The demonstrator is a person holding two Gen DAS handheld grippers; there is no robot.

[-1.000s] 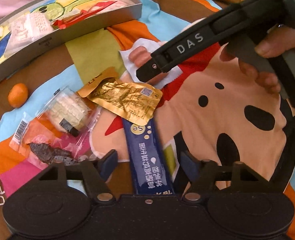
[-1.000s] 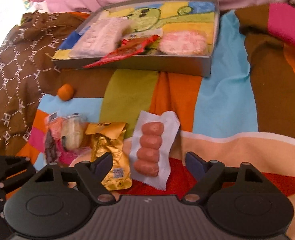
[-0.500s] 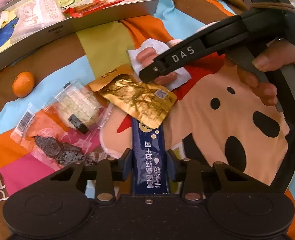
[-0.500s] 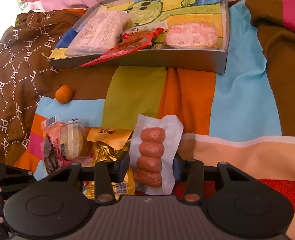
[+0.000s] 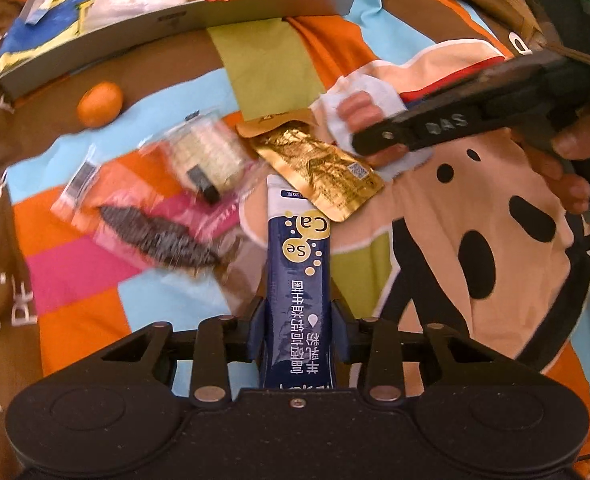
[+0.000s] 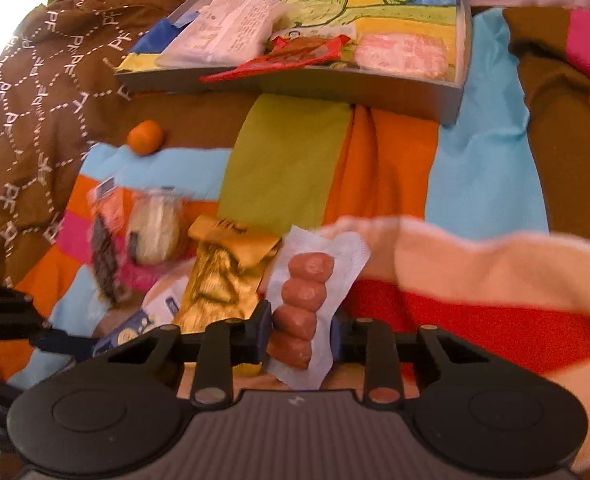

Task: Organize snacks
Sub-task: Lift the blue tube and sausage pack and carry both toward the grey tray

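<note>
My left gripper (image 5: pixel 298 330) is shut on a long dark blue snack stick pack (image 5: pixel 298 276), held just above the colourful blanket. A sausage pack (image 6: pixel 309 306), several pink sausages in white wrap, is clamped in my right gripper (image 6: pixel 298 338); the left wrist view shows that pack (image 5: pixel 361 106) under the right gripper's finger (image 5: pixel 411 136). A gold foil pouch (image 5: pixel 319 168) lies between the two packs. The grey tray (image 6: pixel 451 98) with a cartoon-printed floor sits farther back and holds a white pack (image 6: pixel 231 28), a red wrapper (image 6: pixel 291 58) and a pink pack (image 6: pixel 401 56).
Clear bags with a pale cake (image 5: pixel 207 156) and dark dried pieces (image 5: pixel 155 236) lie left of the gold pouch. A small orange fruit (image 5: pixel 99 104) rests near the tray. A brown patterned cloth (image 6: pixel 27 92) lies to the left. A person's hand (image 5: pixel 567 160) holds the right gripper.
Both grippers went from open to shut, the left on the blue stick pack, the right on the sausage pack. Both packs have since lifted slightly off the blanket.
</note>
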